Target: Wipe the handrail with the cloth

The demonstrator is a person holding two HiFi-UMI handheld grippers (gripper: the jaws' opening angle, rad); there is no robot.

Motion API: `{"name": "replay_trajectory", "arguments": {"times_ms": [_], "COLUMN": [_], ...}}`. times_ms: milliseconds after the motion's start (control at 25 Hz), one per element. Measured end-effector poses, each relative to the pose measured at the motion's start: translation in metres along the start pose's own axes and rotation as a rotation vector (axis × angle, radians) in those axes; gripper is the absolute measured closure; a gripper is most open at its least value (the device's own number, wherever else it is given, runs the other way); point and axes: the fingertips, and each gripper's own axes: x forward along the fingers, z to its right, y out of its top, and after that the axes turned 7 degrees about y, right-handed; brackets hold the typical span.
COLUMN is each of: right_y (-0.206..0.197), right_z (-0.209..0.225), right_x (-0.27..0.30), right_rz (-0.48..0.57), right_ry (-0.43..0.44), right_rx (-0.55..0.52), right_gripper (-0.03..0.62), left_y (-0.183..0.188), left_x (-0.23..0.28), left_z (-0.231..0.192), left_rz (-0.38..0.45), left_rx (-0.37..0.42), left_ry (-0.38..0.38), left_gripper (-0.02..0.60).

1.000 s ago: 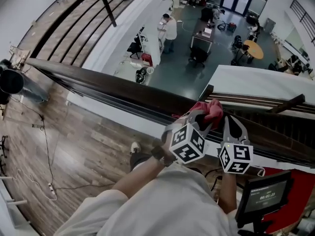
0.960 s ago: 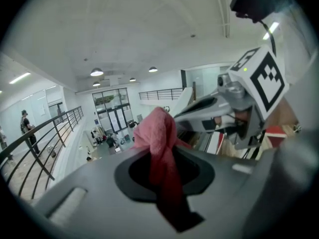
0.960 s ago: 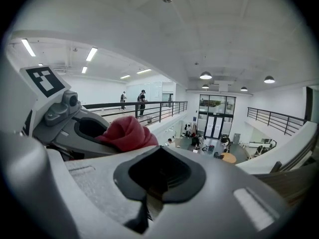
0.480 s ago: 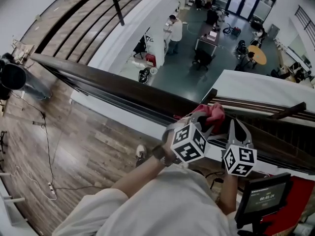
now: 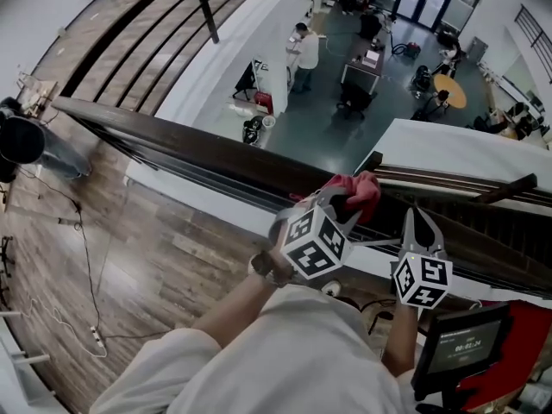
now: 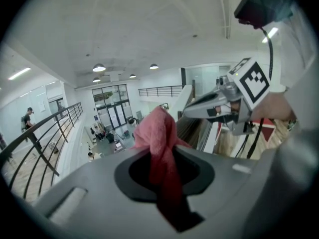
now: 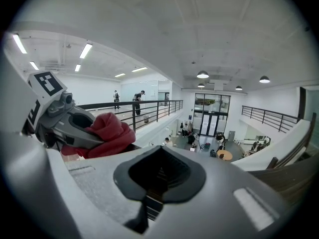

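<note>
Cloth [image 5: 357,190] on handrail [image 5: 190,149] above lobby floor [image 5: 323,141]

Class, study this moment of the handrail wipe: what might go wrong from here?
The cloth, pinched in the left gripper, is at the handrail above an open drop; if it slips, it may fall toward the person below.
The right gripper is close beside it; wiping rightward might bump it.
</note>
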Motion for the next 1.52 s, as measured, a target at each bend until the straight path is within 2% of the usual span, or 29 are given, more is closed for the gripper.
{"name": "replay_trajectory", "arguments": {"times_ms": [280,560,680,840,960,1160,1320,1520], "right_y": [0.003,0.014,0.017,0.016,0.016,0.028,0.034,0.040], "right_z": [-0.020,-0.055,-0.080,-0.089,-0.111,-0.128,-0.143,-0.154], "right_x": [0.005,0.021,0.032,0.036,0.049,0.050,0.057,0.064], "right_rz": [-0.005,-0.004,-0.008,-0.009,-0.014,-0.019,-0.021,-0.032], "right_ry": [-0.031,-0.026,-0.027,-0.033,-0.034,-0.019,-0.010,0.002], "right_rx": [-0.002,-0.024,-0.031,-0.034,-0.031,-0.026,-0.030,-0.034], "right_gripper": [0.591,0.591,0.591,0.591,0.591,0.591,0.591,0.591], "left_y": [-0.018,-0.041,-0.057,-0.069,-0.088,-0.093,-0.104,-0.114], "left_x": [-0.019,-0.044,-0.058,-0.063,-0.078,-0.098,-0.114,-0.132], "left_z": [-0.028,-0.063,-0.083,-0.100,-0.127,-0.152,-0.178,-0.211], "left_rz": [0.023,0.049,0.048,0.050,0.059,0.042,0.052,0.069], "left_rx": [-0.032,-0.082,-0.077,-0.089,-0.110,-0.101,-0.124,-0.144], "left_ry": [0.004,0.023,0.024,0.029,0.054,0.100,0.115,0.194], "left_gripper": [0.506,0.506,0.506,0.506,0.506,0.506,0.506,0.506]}}
